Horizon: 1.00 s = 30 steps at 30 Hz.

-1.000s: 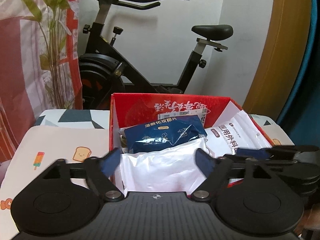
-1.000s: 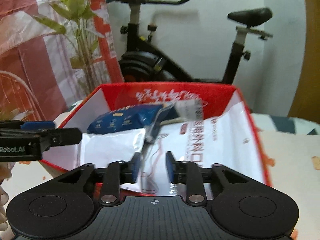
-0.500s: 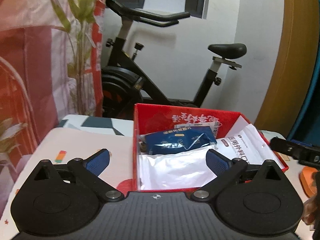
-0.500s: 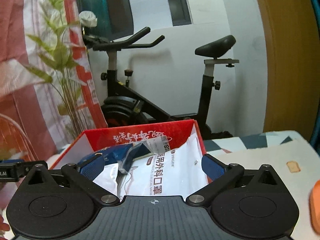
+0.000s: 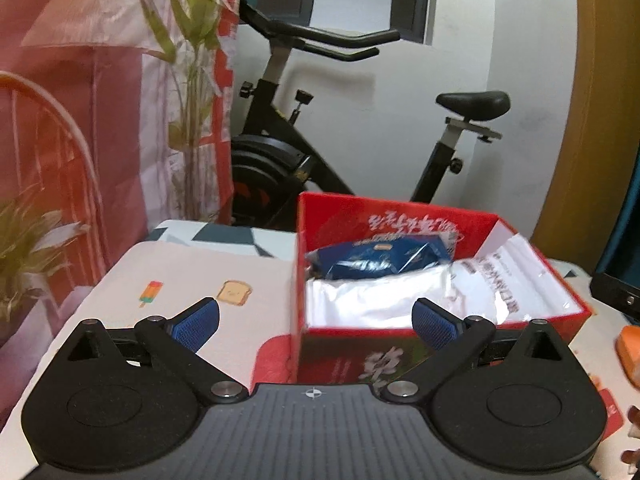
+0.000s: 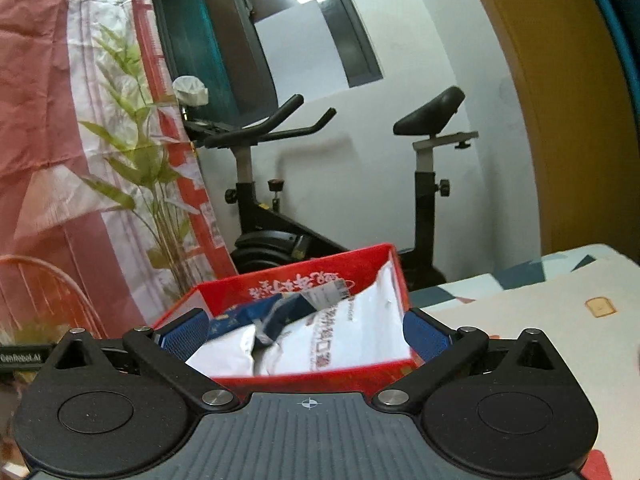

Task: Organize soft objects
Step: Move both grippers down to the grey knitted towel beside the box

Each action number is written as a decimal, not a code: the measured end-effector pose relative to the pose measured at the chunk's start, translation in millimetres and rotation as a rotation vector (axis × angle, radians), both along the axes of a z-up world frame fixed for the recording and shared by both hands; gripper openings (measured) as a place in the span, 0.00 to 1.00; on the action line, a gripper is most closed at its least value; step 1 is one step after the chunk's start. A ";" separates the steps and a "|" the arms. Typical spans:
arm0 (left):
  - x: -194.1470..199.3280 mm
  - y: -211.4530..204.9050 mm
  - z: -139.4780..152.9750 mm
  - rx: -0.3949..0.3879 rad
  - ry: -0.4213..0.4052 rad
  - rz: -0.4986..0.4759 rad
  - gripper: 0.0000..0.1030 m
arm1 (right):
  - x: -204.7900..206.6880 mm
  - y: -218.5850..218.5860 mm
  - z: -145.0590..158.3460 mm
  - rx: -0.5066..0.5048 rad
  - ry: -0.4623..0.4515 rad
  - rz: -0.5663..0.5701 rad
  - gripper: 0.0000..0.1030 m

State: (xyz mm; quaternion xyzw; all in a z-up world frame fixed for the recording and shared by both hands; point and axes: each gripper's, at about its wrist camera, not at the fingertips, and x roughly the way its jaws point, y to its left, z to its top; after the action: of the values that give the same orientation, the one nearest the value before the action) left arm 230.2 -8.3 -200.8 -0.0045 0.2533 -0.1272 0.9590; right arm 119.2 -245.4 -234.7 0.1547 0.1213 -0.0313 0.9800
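Your left gripper (image 5: 316, 322) and right gripper (image 6: 306, 332) gape empty; three packets sit in the red box (image 5: 400, 344), nearly done.

home rm, exercise bike (image 5: 304, 160), curtain (image 5: 80, 120), plant (image 6: 140, 184)

We count one red box (image 5: 400, 344) near the table's (image 5: 192, 268) far edge holding one blue packet (image 5: 376, 260) and two white packets (image 5: 384, 300), plus one exercise bike (image 5: 280, 160) behind.

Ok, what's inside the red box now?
The red box holds a blue packet at the back, a white bag in front and a printed white pouch. Anything underneath is covered.
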 end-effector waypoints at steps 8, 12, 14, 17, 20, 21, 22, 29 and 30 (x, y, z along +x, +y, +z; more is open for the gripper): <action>-6.5 5.0 -31.8 0.000 0.063 0.000 1.00 | -17.8 6.2 -42.9 -0.026 0.027 -0.069 1.00; -8.7 3.9 -53.4 0.044 0.089 0.028 1.00 | -18.9 8.6 -64.1 -0.030 0.076 -0.136 1.00; -9.1 2.4 -62.5 0.068 0.102 0.033 1.00 | -14.2 12.5 -71.0 -0.035 0.105 -0.116 1.00; -7.6 1.5 -74.6 0.092 0.121 0.030 1.00 | -6.4 21.2 -77.6 -0.088 0.155 -0.119 1.00; -5.9 1.7 -83.5 0.103 0.134 0.028 1.00 | 2.1 27.0 -88.7 -0.105 0.224 -0.145 1.00; -4.9 1.3 -86.7 0.107 0.141 0.031 1.00 | 5.8 27.8 -92.1 -0.106 0.249 -0.147 1.00; -3.4 1.3 -88.7 0.109 0.149 0.032 1.00 | 8.2 29.7 -96.4 -0.116 0.273 -0.152 1.00; 8.4 -6.3 -100.7 0.158 0.197 0.048 1.00 | 24.0 42.1 -111.5 -0.176 0.397 -0.176 1.00; 10.3 -6.9 -101.8 0.158 0.204 0.047 1.00 | 26.7 43.3 -113.1 -0.172 0.416 -0.172 1.00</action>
State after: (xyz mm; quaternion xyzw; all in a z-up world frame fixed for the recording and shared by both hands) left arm 240.5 -15.2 -302.6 0.0524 0.3587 -0.0833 0.9283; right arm 145.9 -202.1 -347.8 0.0705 0.3038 -0.1560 0.9372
